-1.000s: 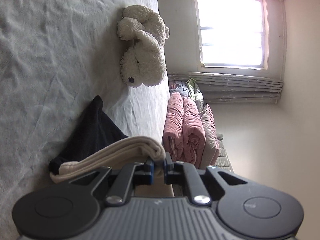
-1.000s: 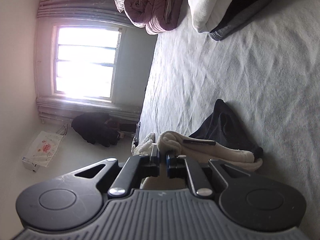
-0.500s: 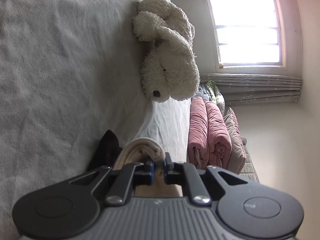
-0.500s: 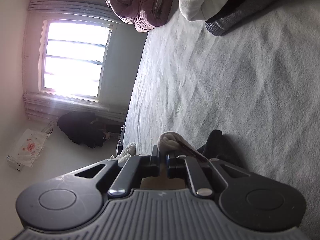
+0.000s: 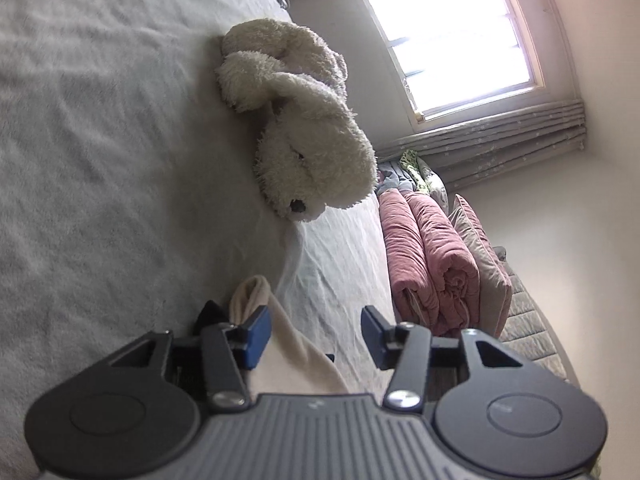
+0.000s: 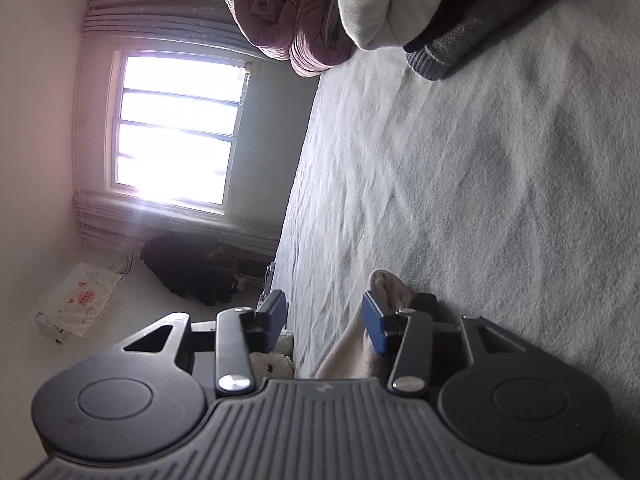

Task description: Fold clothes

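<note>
Both tongs were spread wide, gripping nothing. Left gripper (image 5: 315,332): jaws apart, cream garment (image 5: 288,356) lying between them, its rolled edge touching or just beside one blue pad (image 5: 256,334); no pinch visible. Right gripper (image 6: 324,322): same, jaws apart, the cream cloth bunched against one pad (image 6: 374,328), the other pad clear of it.

The garment sat low and close under both cameras, on the grey bedspread (image 5: 100,160). A dark layer (image 5: 208,314) peeked out beside the cream edge, either a lining or a second piece; couldn't tell which. Most of the garment was hidden under the gripper bodies, so fold quality was not checkable.

My read: one fold just laid and let go, cloth resting doubled on the bed. Left to do, probably: another fold or a smoothing pass, then stacking. No firm figure on progress from these views.

Farther out: white plush dog (image 5: 304,128) on the bed, well apart from the garment. Beyond it, rolled pink quilt (image 5: 432,264) at the bed's edge. In the right view a pale-and-dark pile of textiles (image 6: 420,12) lay at the far end, possibly finished items, unconfirmed. Bright window (image 5: 452,32) behind.
</note>
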### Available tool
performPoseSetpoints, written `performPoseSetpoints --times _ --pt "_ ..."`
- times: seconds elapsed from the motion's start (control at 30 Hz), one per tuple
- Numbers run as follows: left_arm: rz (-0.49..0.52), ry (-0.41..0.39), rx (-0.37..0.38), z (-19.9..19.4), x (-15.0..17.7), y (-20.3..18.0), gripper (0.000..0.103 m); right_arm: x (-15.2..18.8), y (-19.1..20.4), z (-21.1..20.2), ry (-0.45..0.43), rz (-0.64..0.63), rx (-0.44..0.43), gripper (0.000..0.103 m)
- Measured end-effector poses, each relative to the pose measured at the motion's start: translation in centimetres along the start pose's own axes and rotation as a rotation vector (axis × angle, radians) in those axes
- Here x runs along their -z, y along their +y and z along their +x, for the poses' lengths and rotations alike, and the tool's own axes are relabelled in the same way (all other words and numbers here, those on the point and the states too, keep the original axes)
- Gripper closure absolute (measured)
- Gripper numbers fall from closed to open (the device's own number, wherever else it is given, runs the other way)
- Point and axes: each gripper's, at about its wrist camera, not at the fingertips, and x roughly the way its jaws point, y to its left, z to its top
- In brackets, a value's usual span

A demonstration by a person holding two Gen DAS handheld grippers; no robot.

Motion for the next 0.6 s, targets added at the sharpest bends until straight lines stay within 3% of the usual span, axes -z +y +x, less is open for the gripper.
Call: performPoseSetpoints --times 0.2,0.37,0.4,0.5,0.57,0.6 --pt "0.383 -0.042 -0.125 0.1 1.9 -4.5 0.050 3.4 6.1 0.3 -0.110 -0.530 0.209 0.057" --pt "0.641 0.001 -0.182 1.7 4.5 -5.7 0.051 8.5 9.2 1.7 -0.098 -0.938 0.274 0.070" --pt "0.673 0.014 -0.207 2.1 4.9 -5.5 0.051 9.2 9.2 2.2 -0.074 -0.986 0.285 0.076" --pt "0.713 0.028 -0.239 2.5 5.4 -4.3 0.056 9.7 8.2 4.0 -0.031 -1.042 0.362 0.078" --pt "0.711 0.021 -0.230 2.3 5.4 -3.5 0.057 8.6 6.7 4.8 -0.016 -0.993 0.417 0.079" --pt "0.695 0.020 -0.228 2.2 5.2 -3.3 0.059 7.5 5.8 5.1 -0.011 -0.937 0.425 0.088"
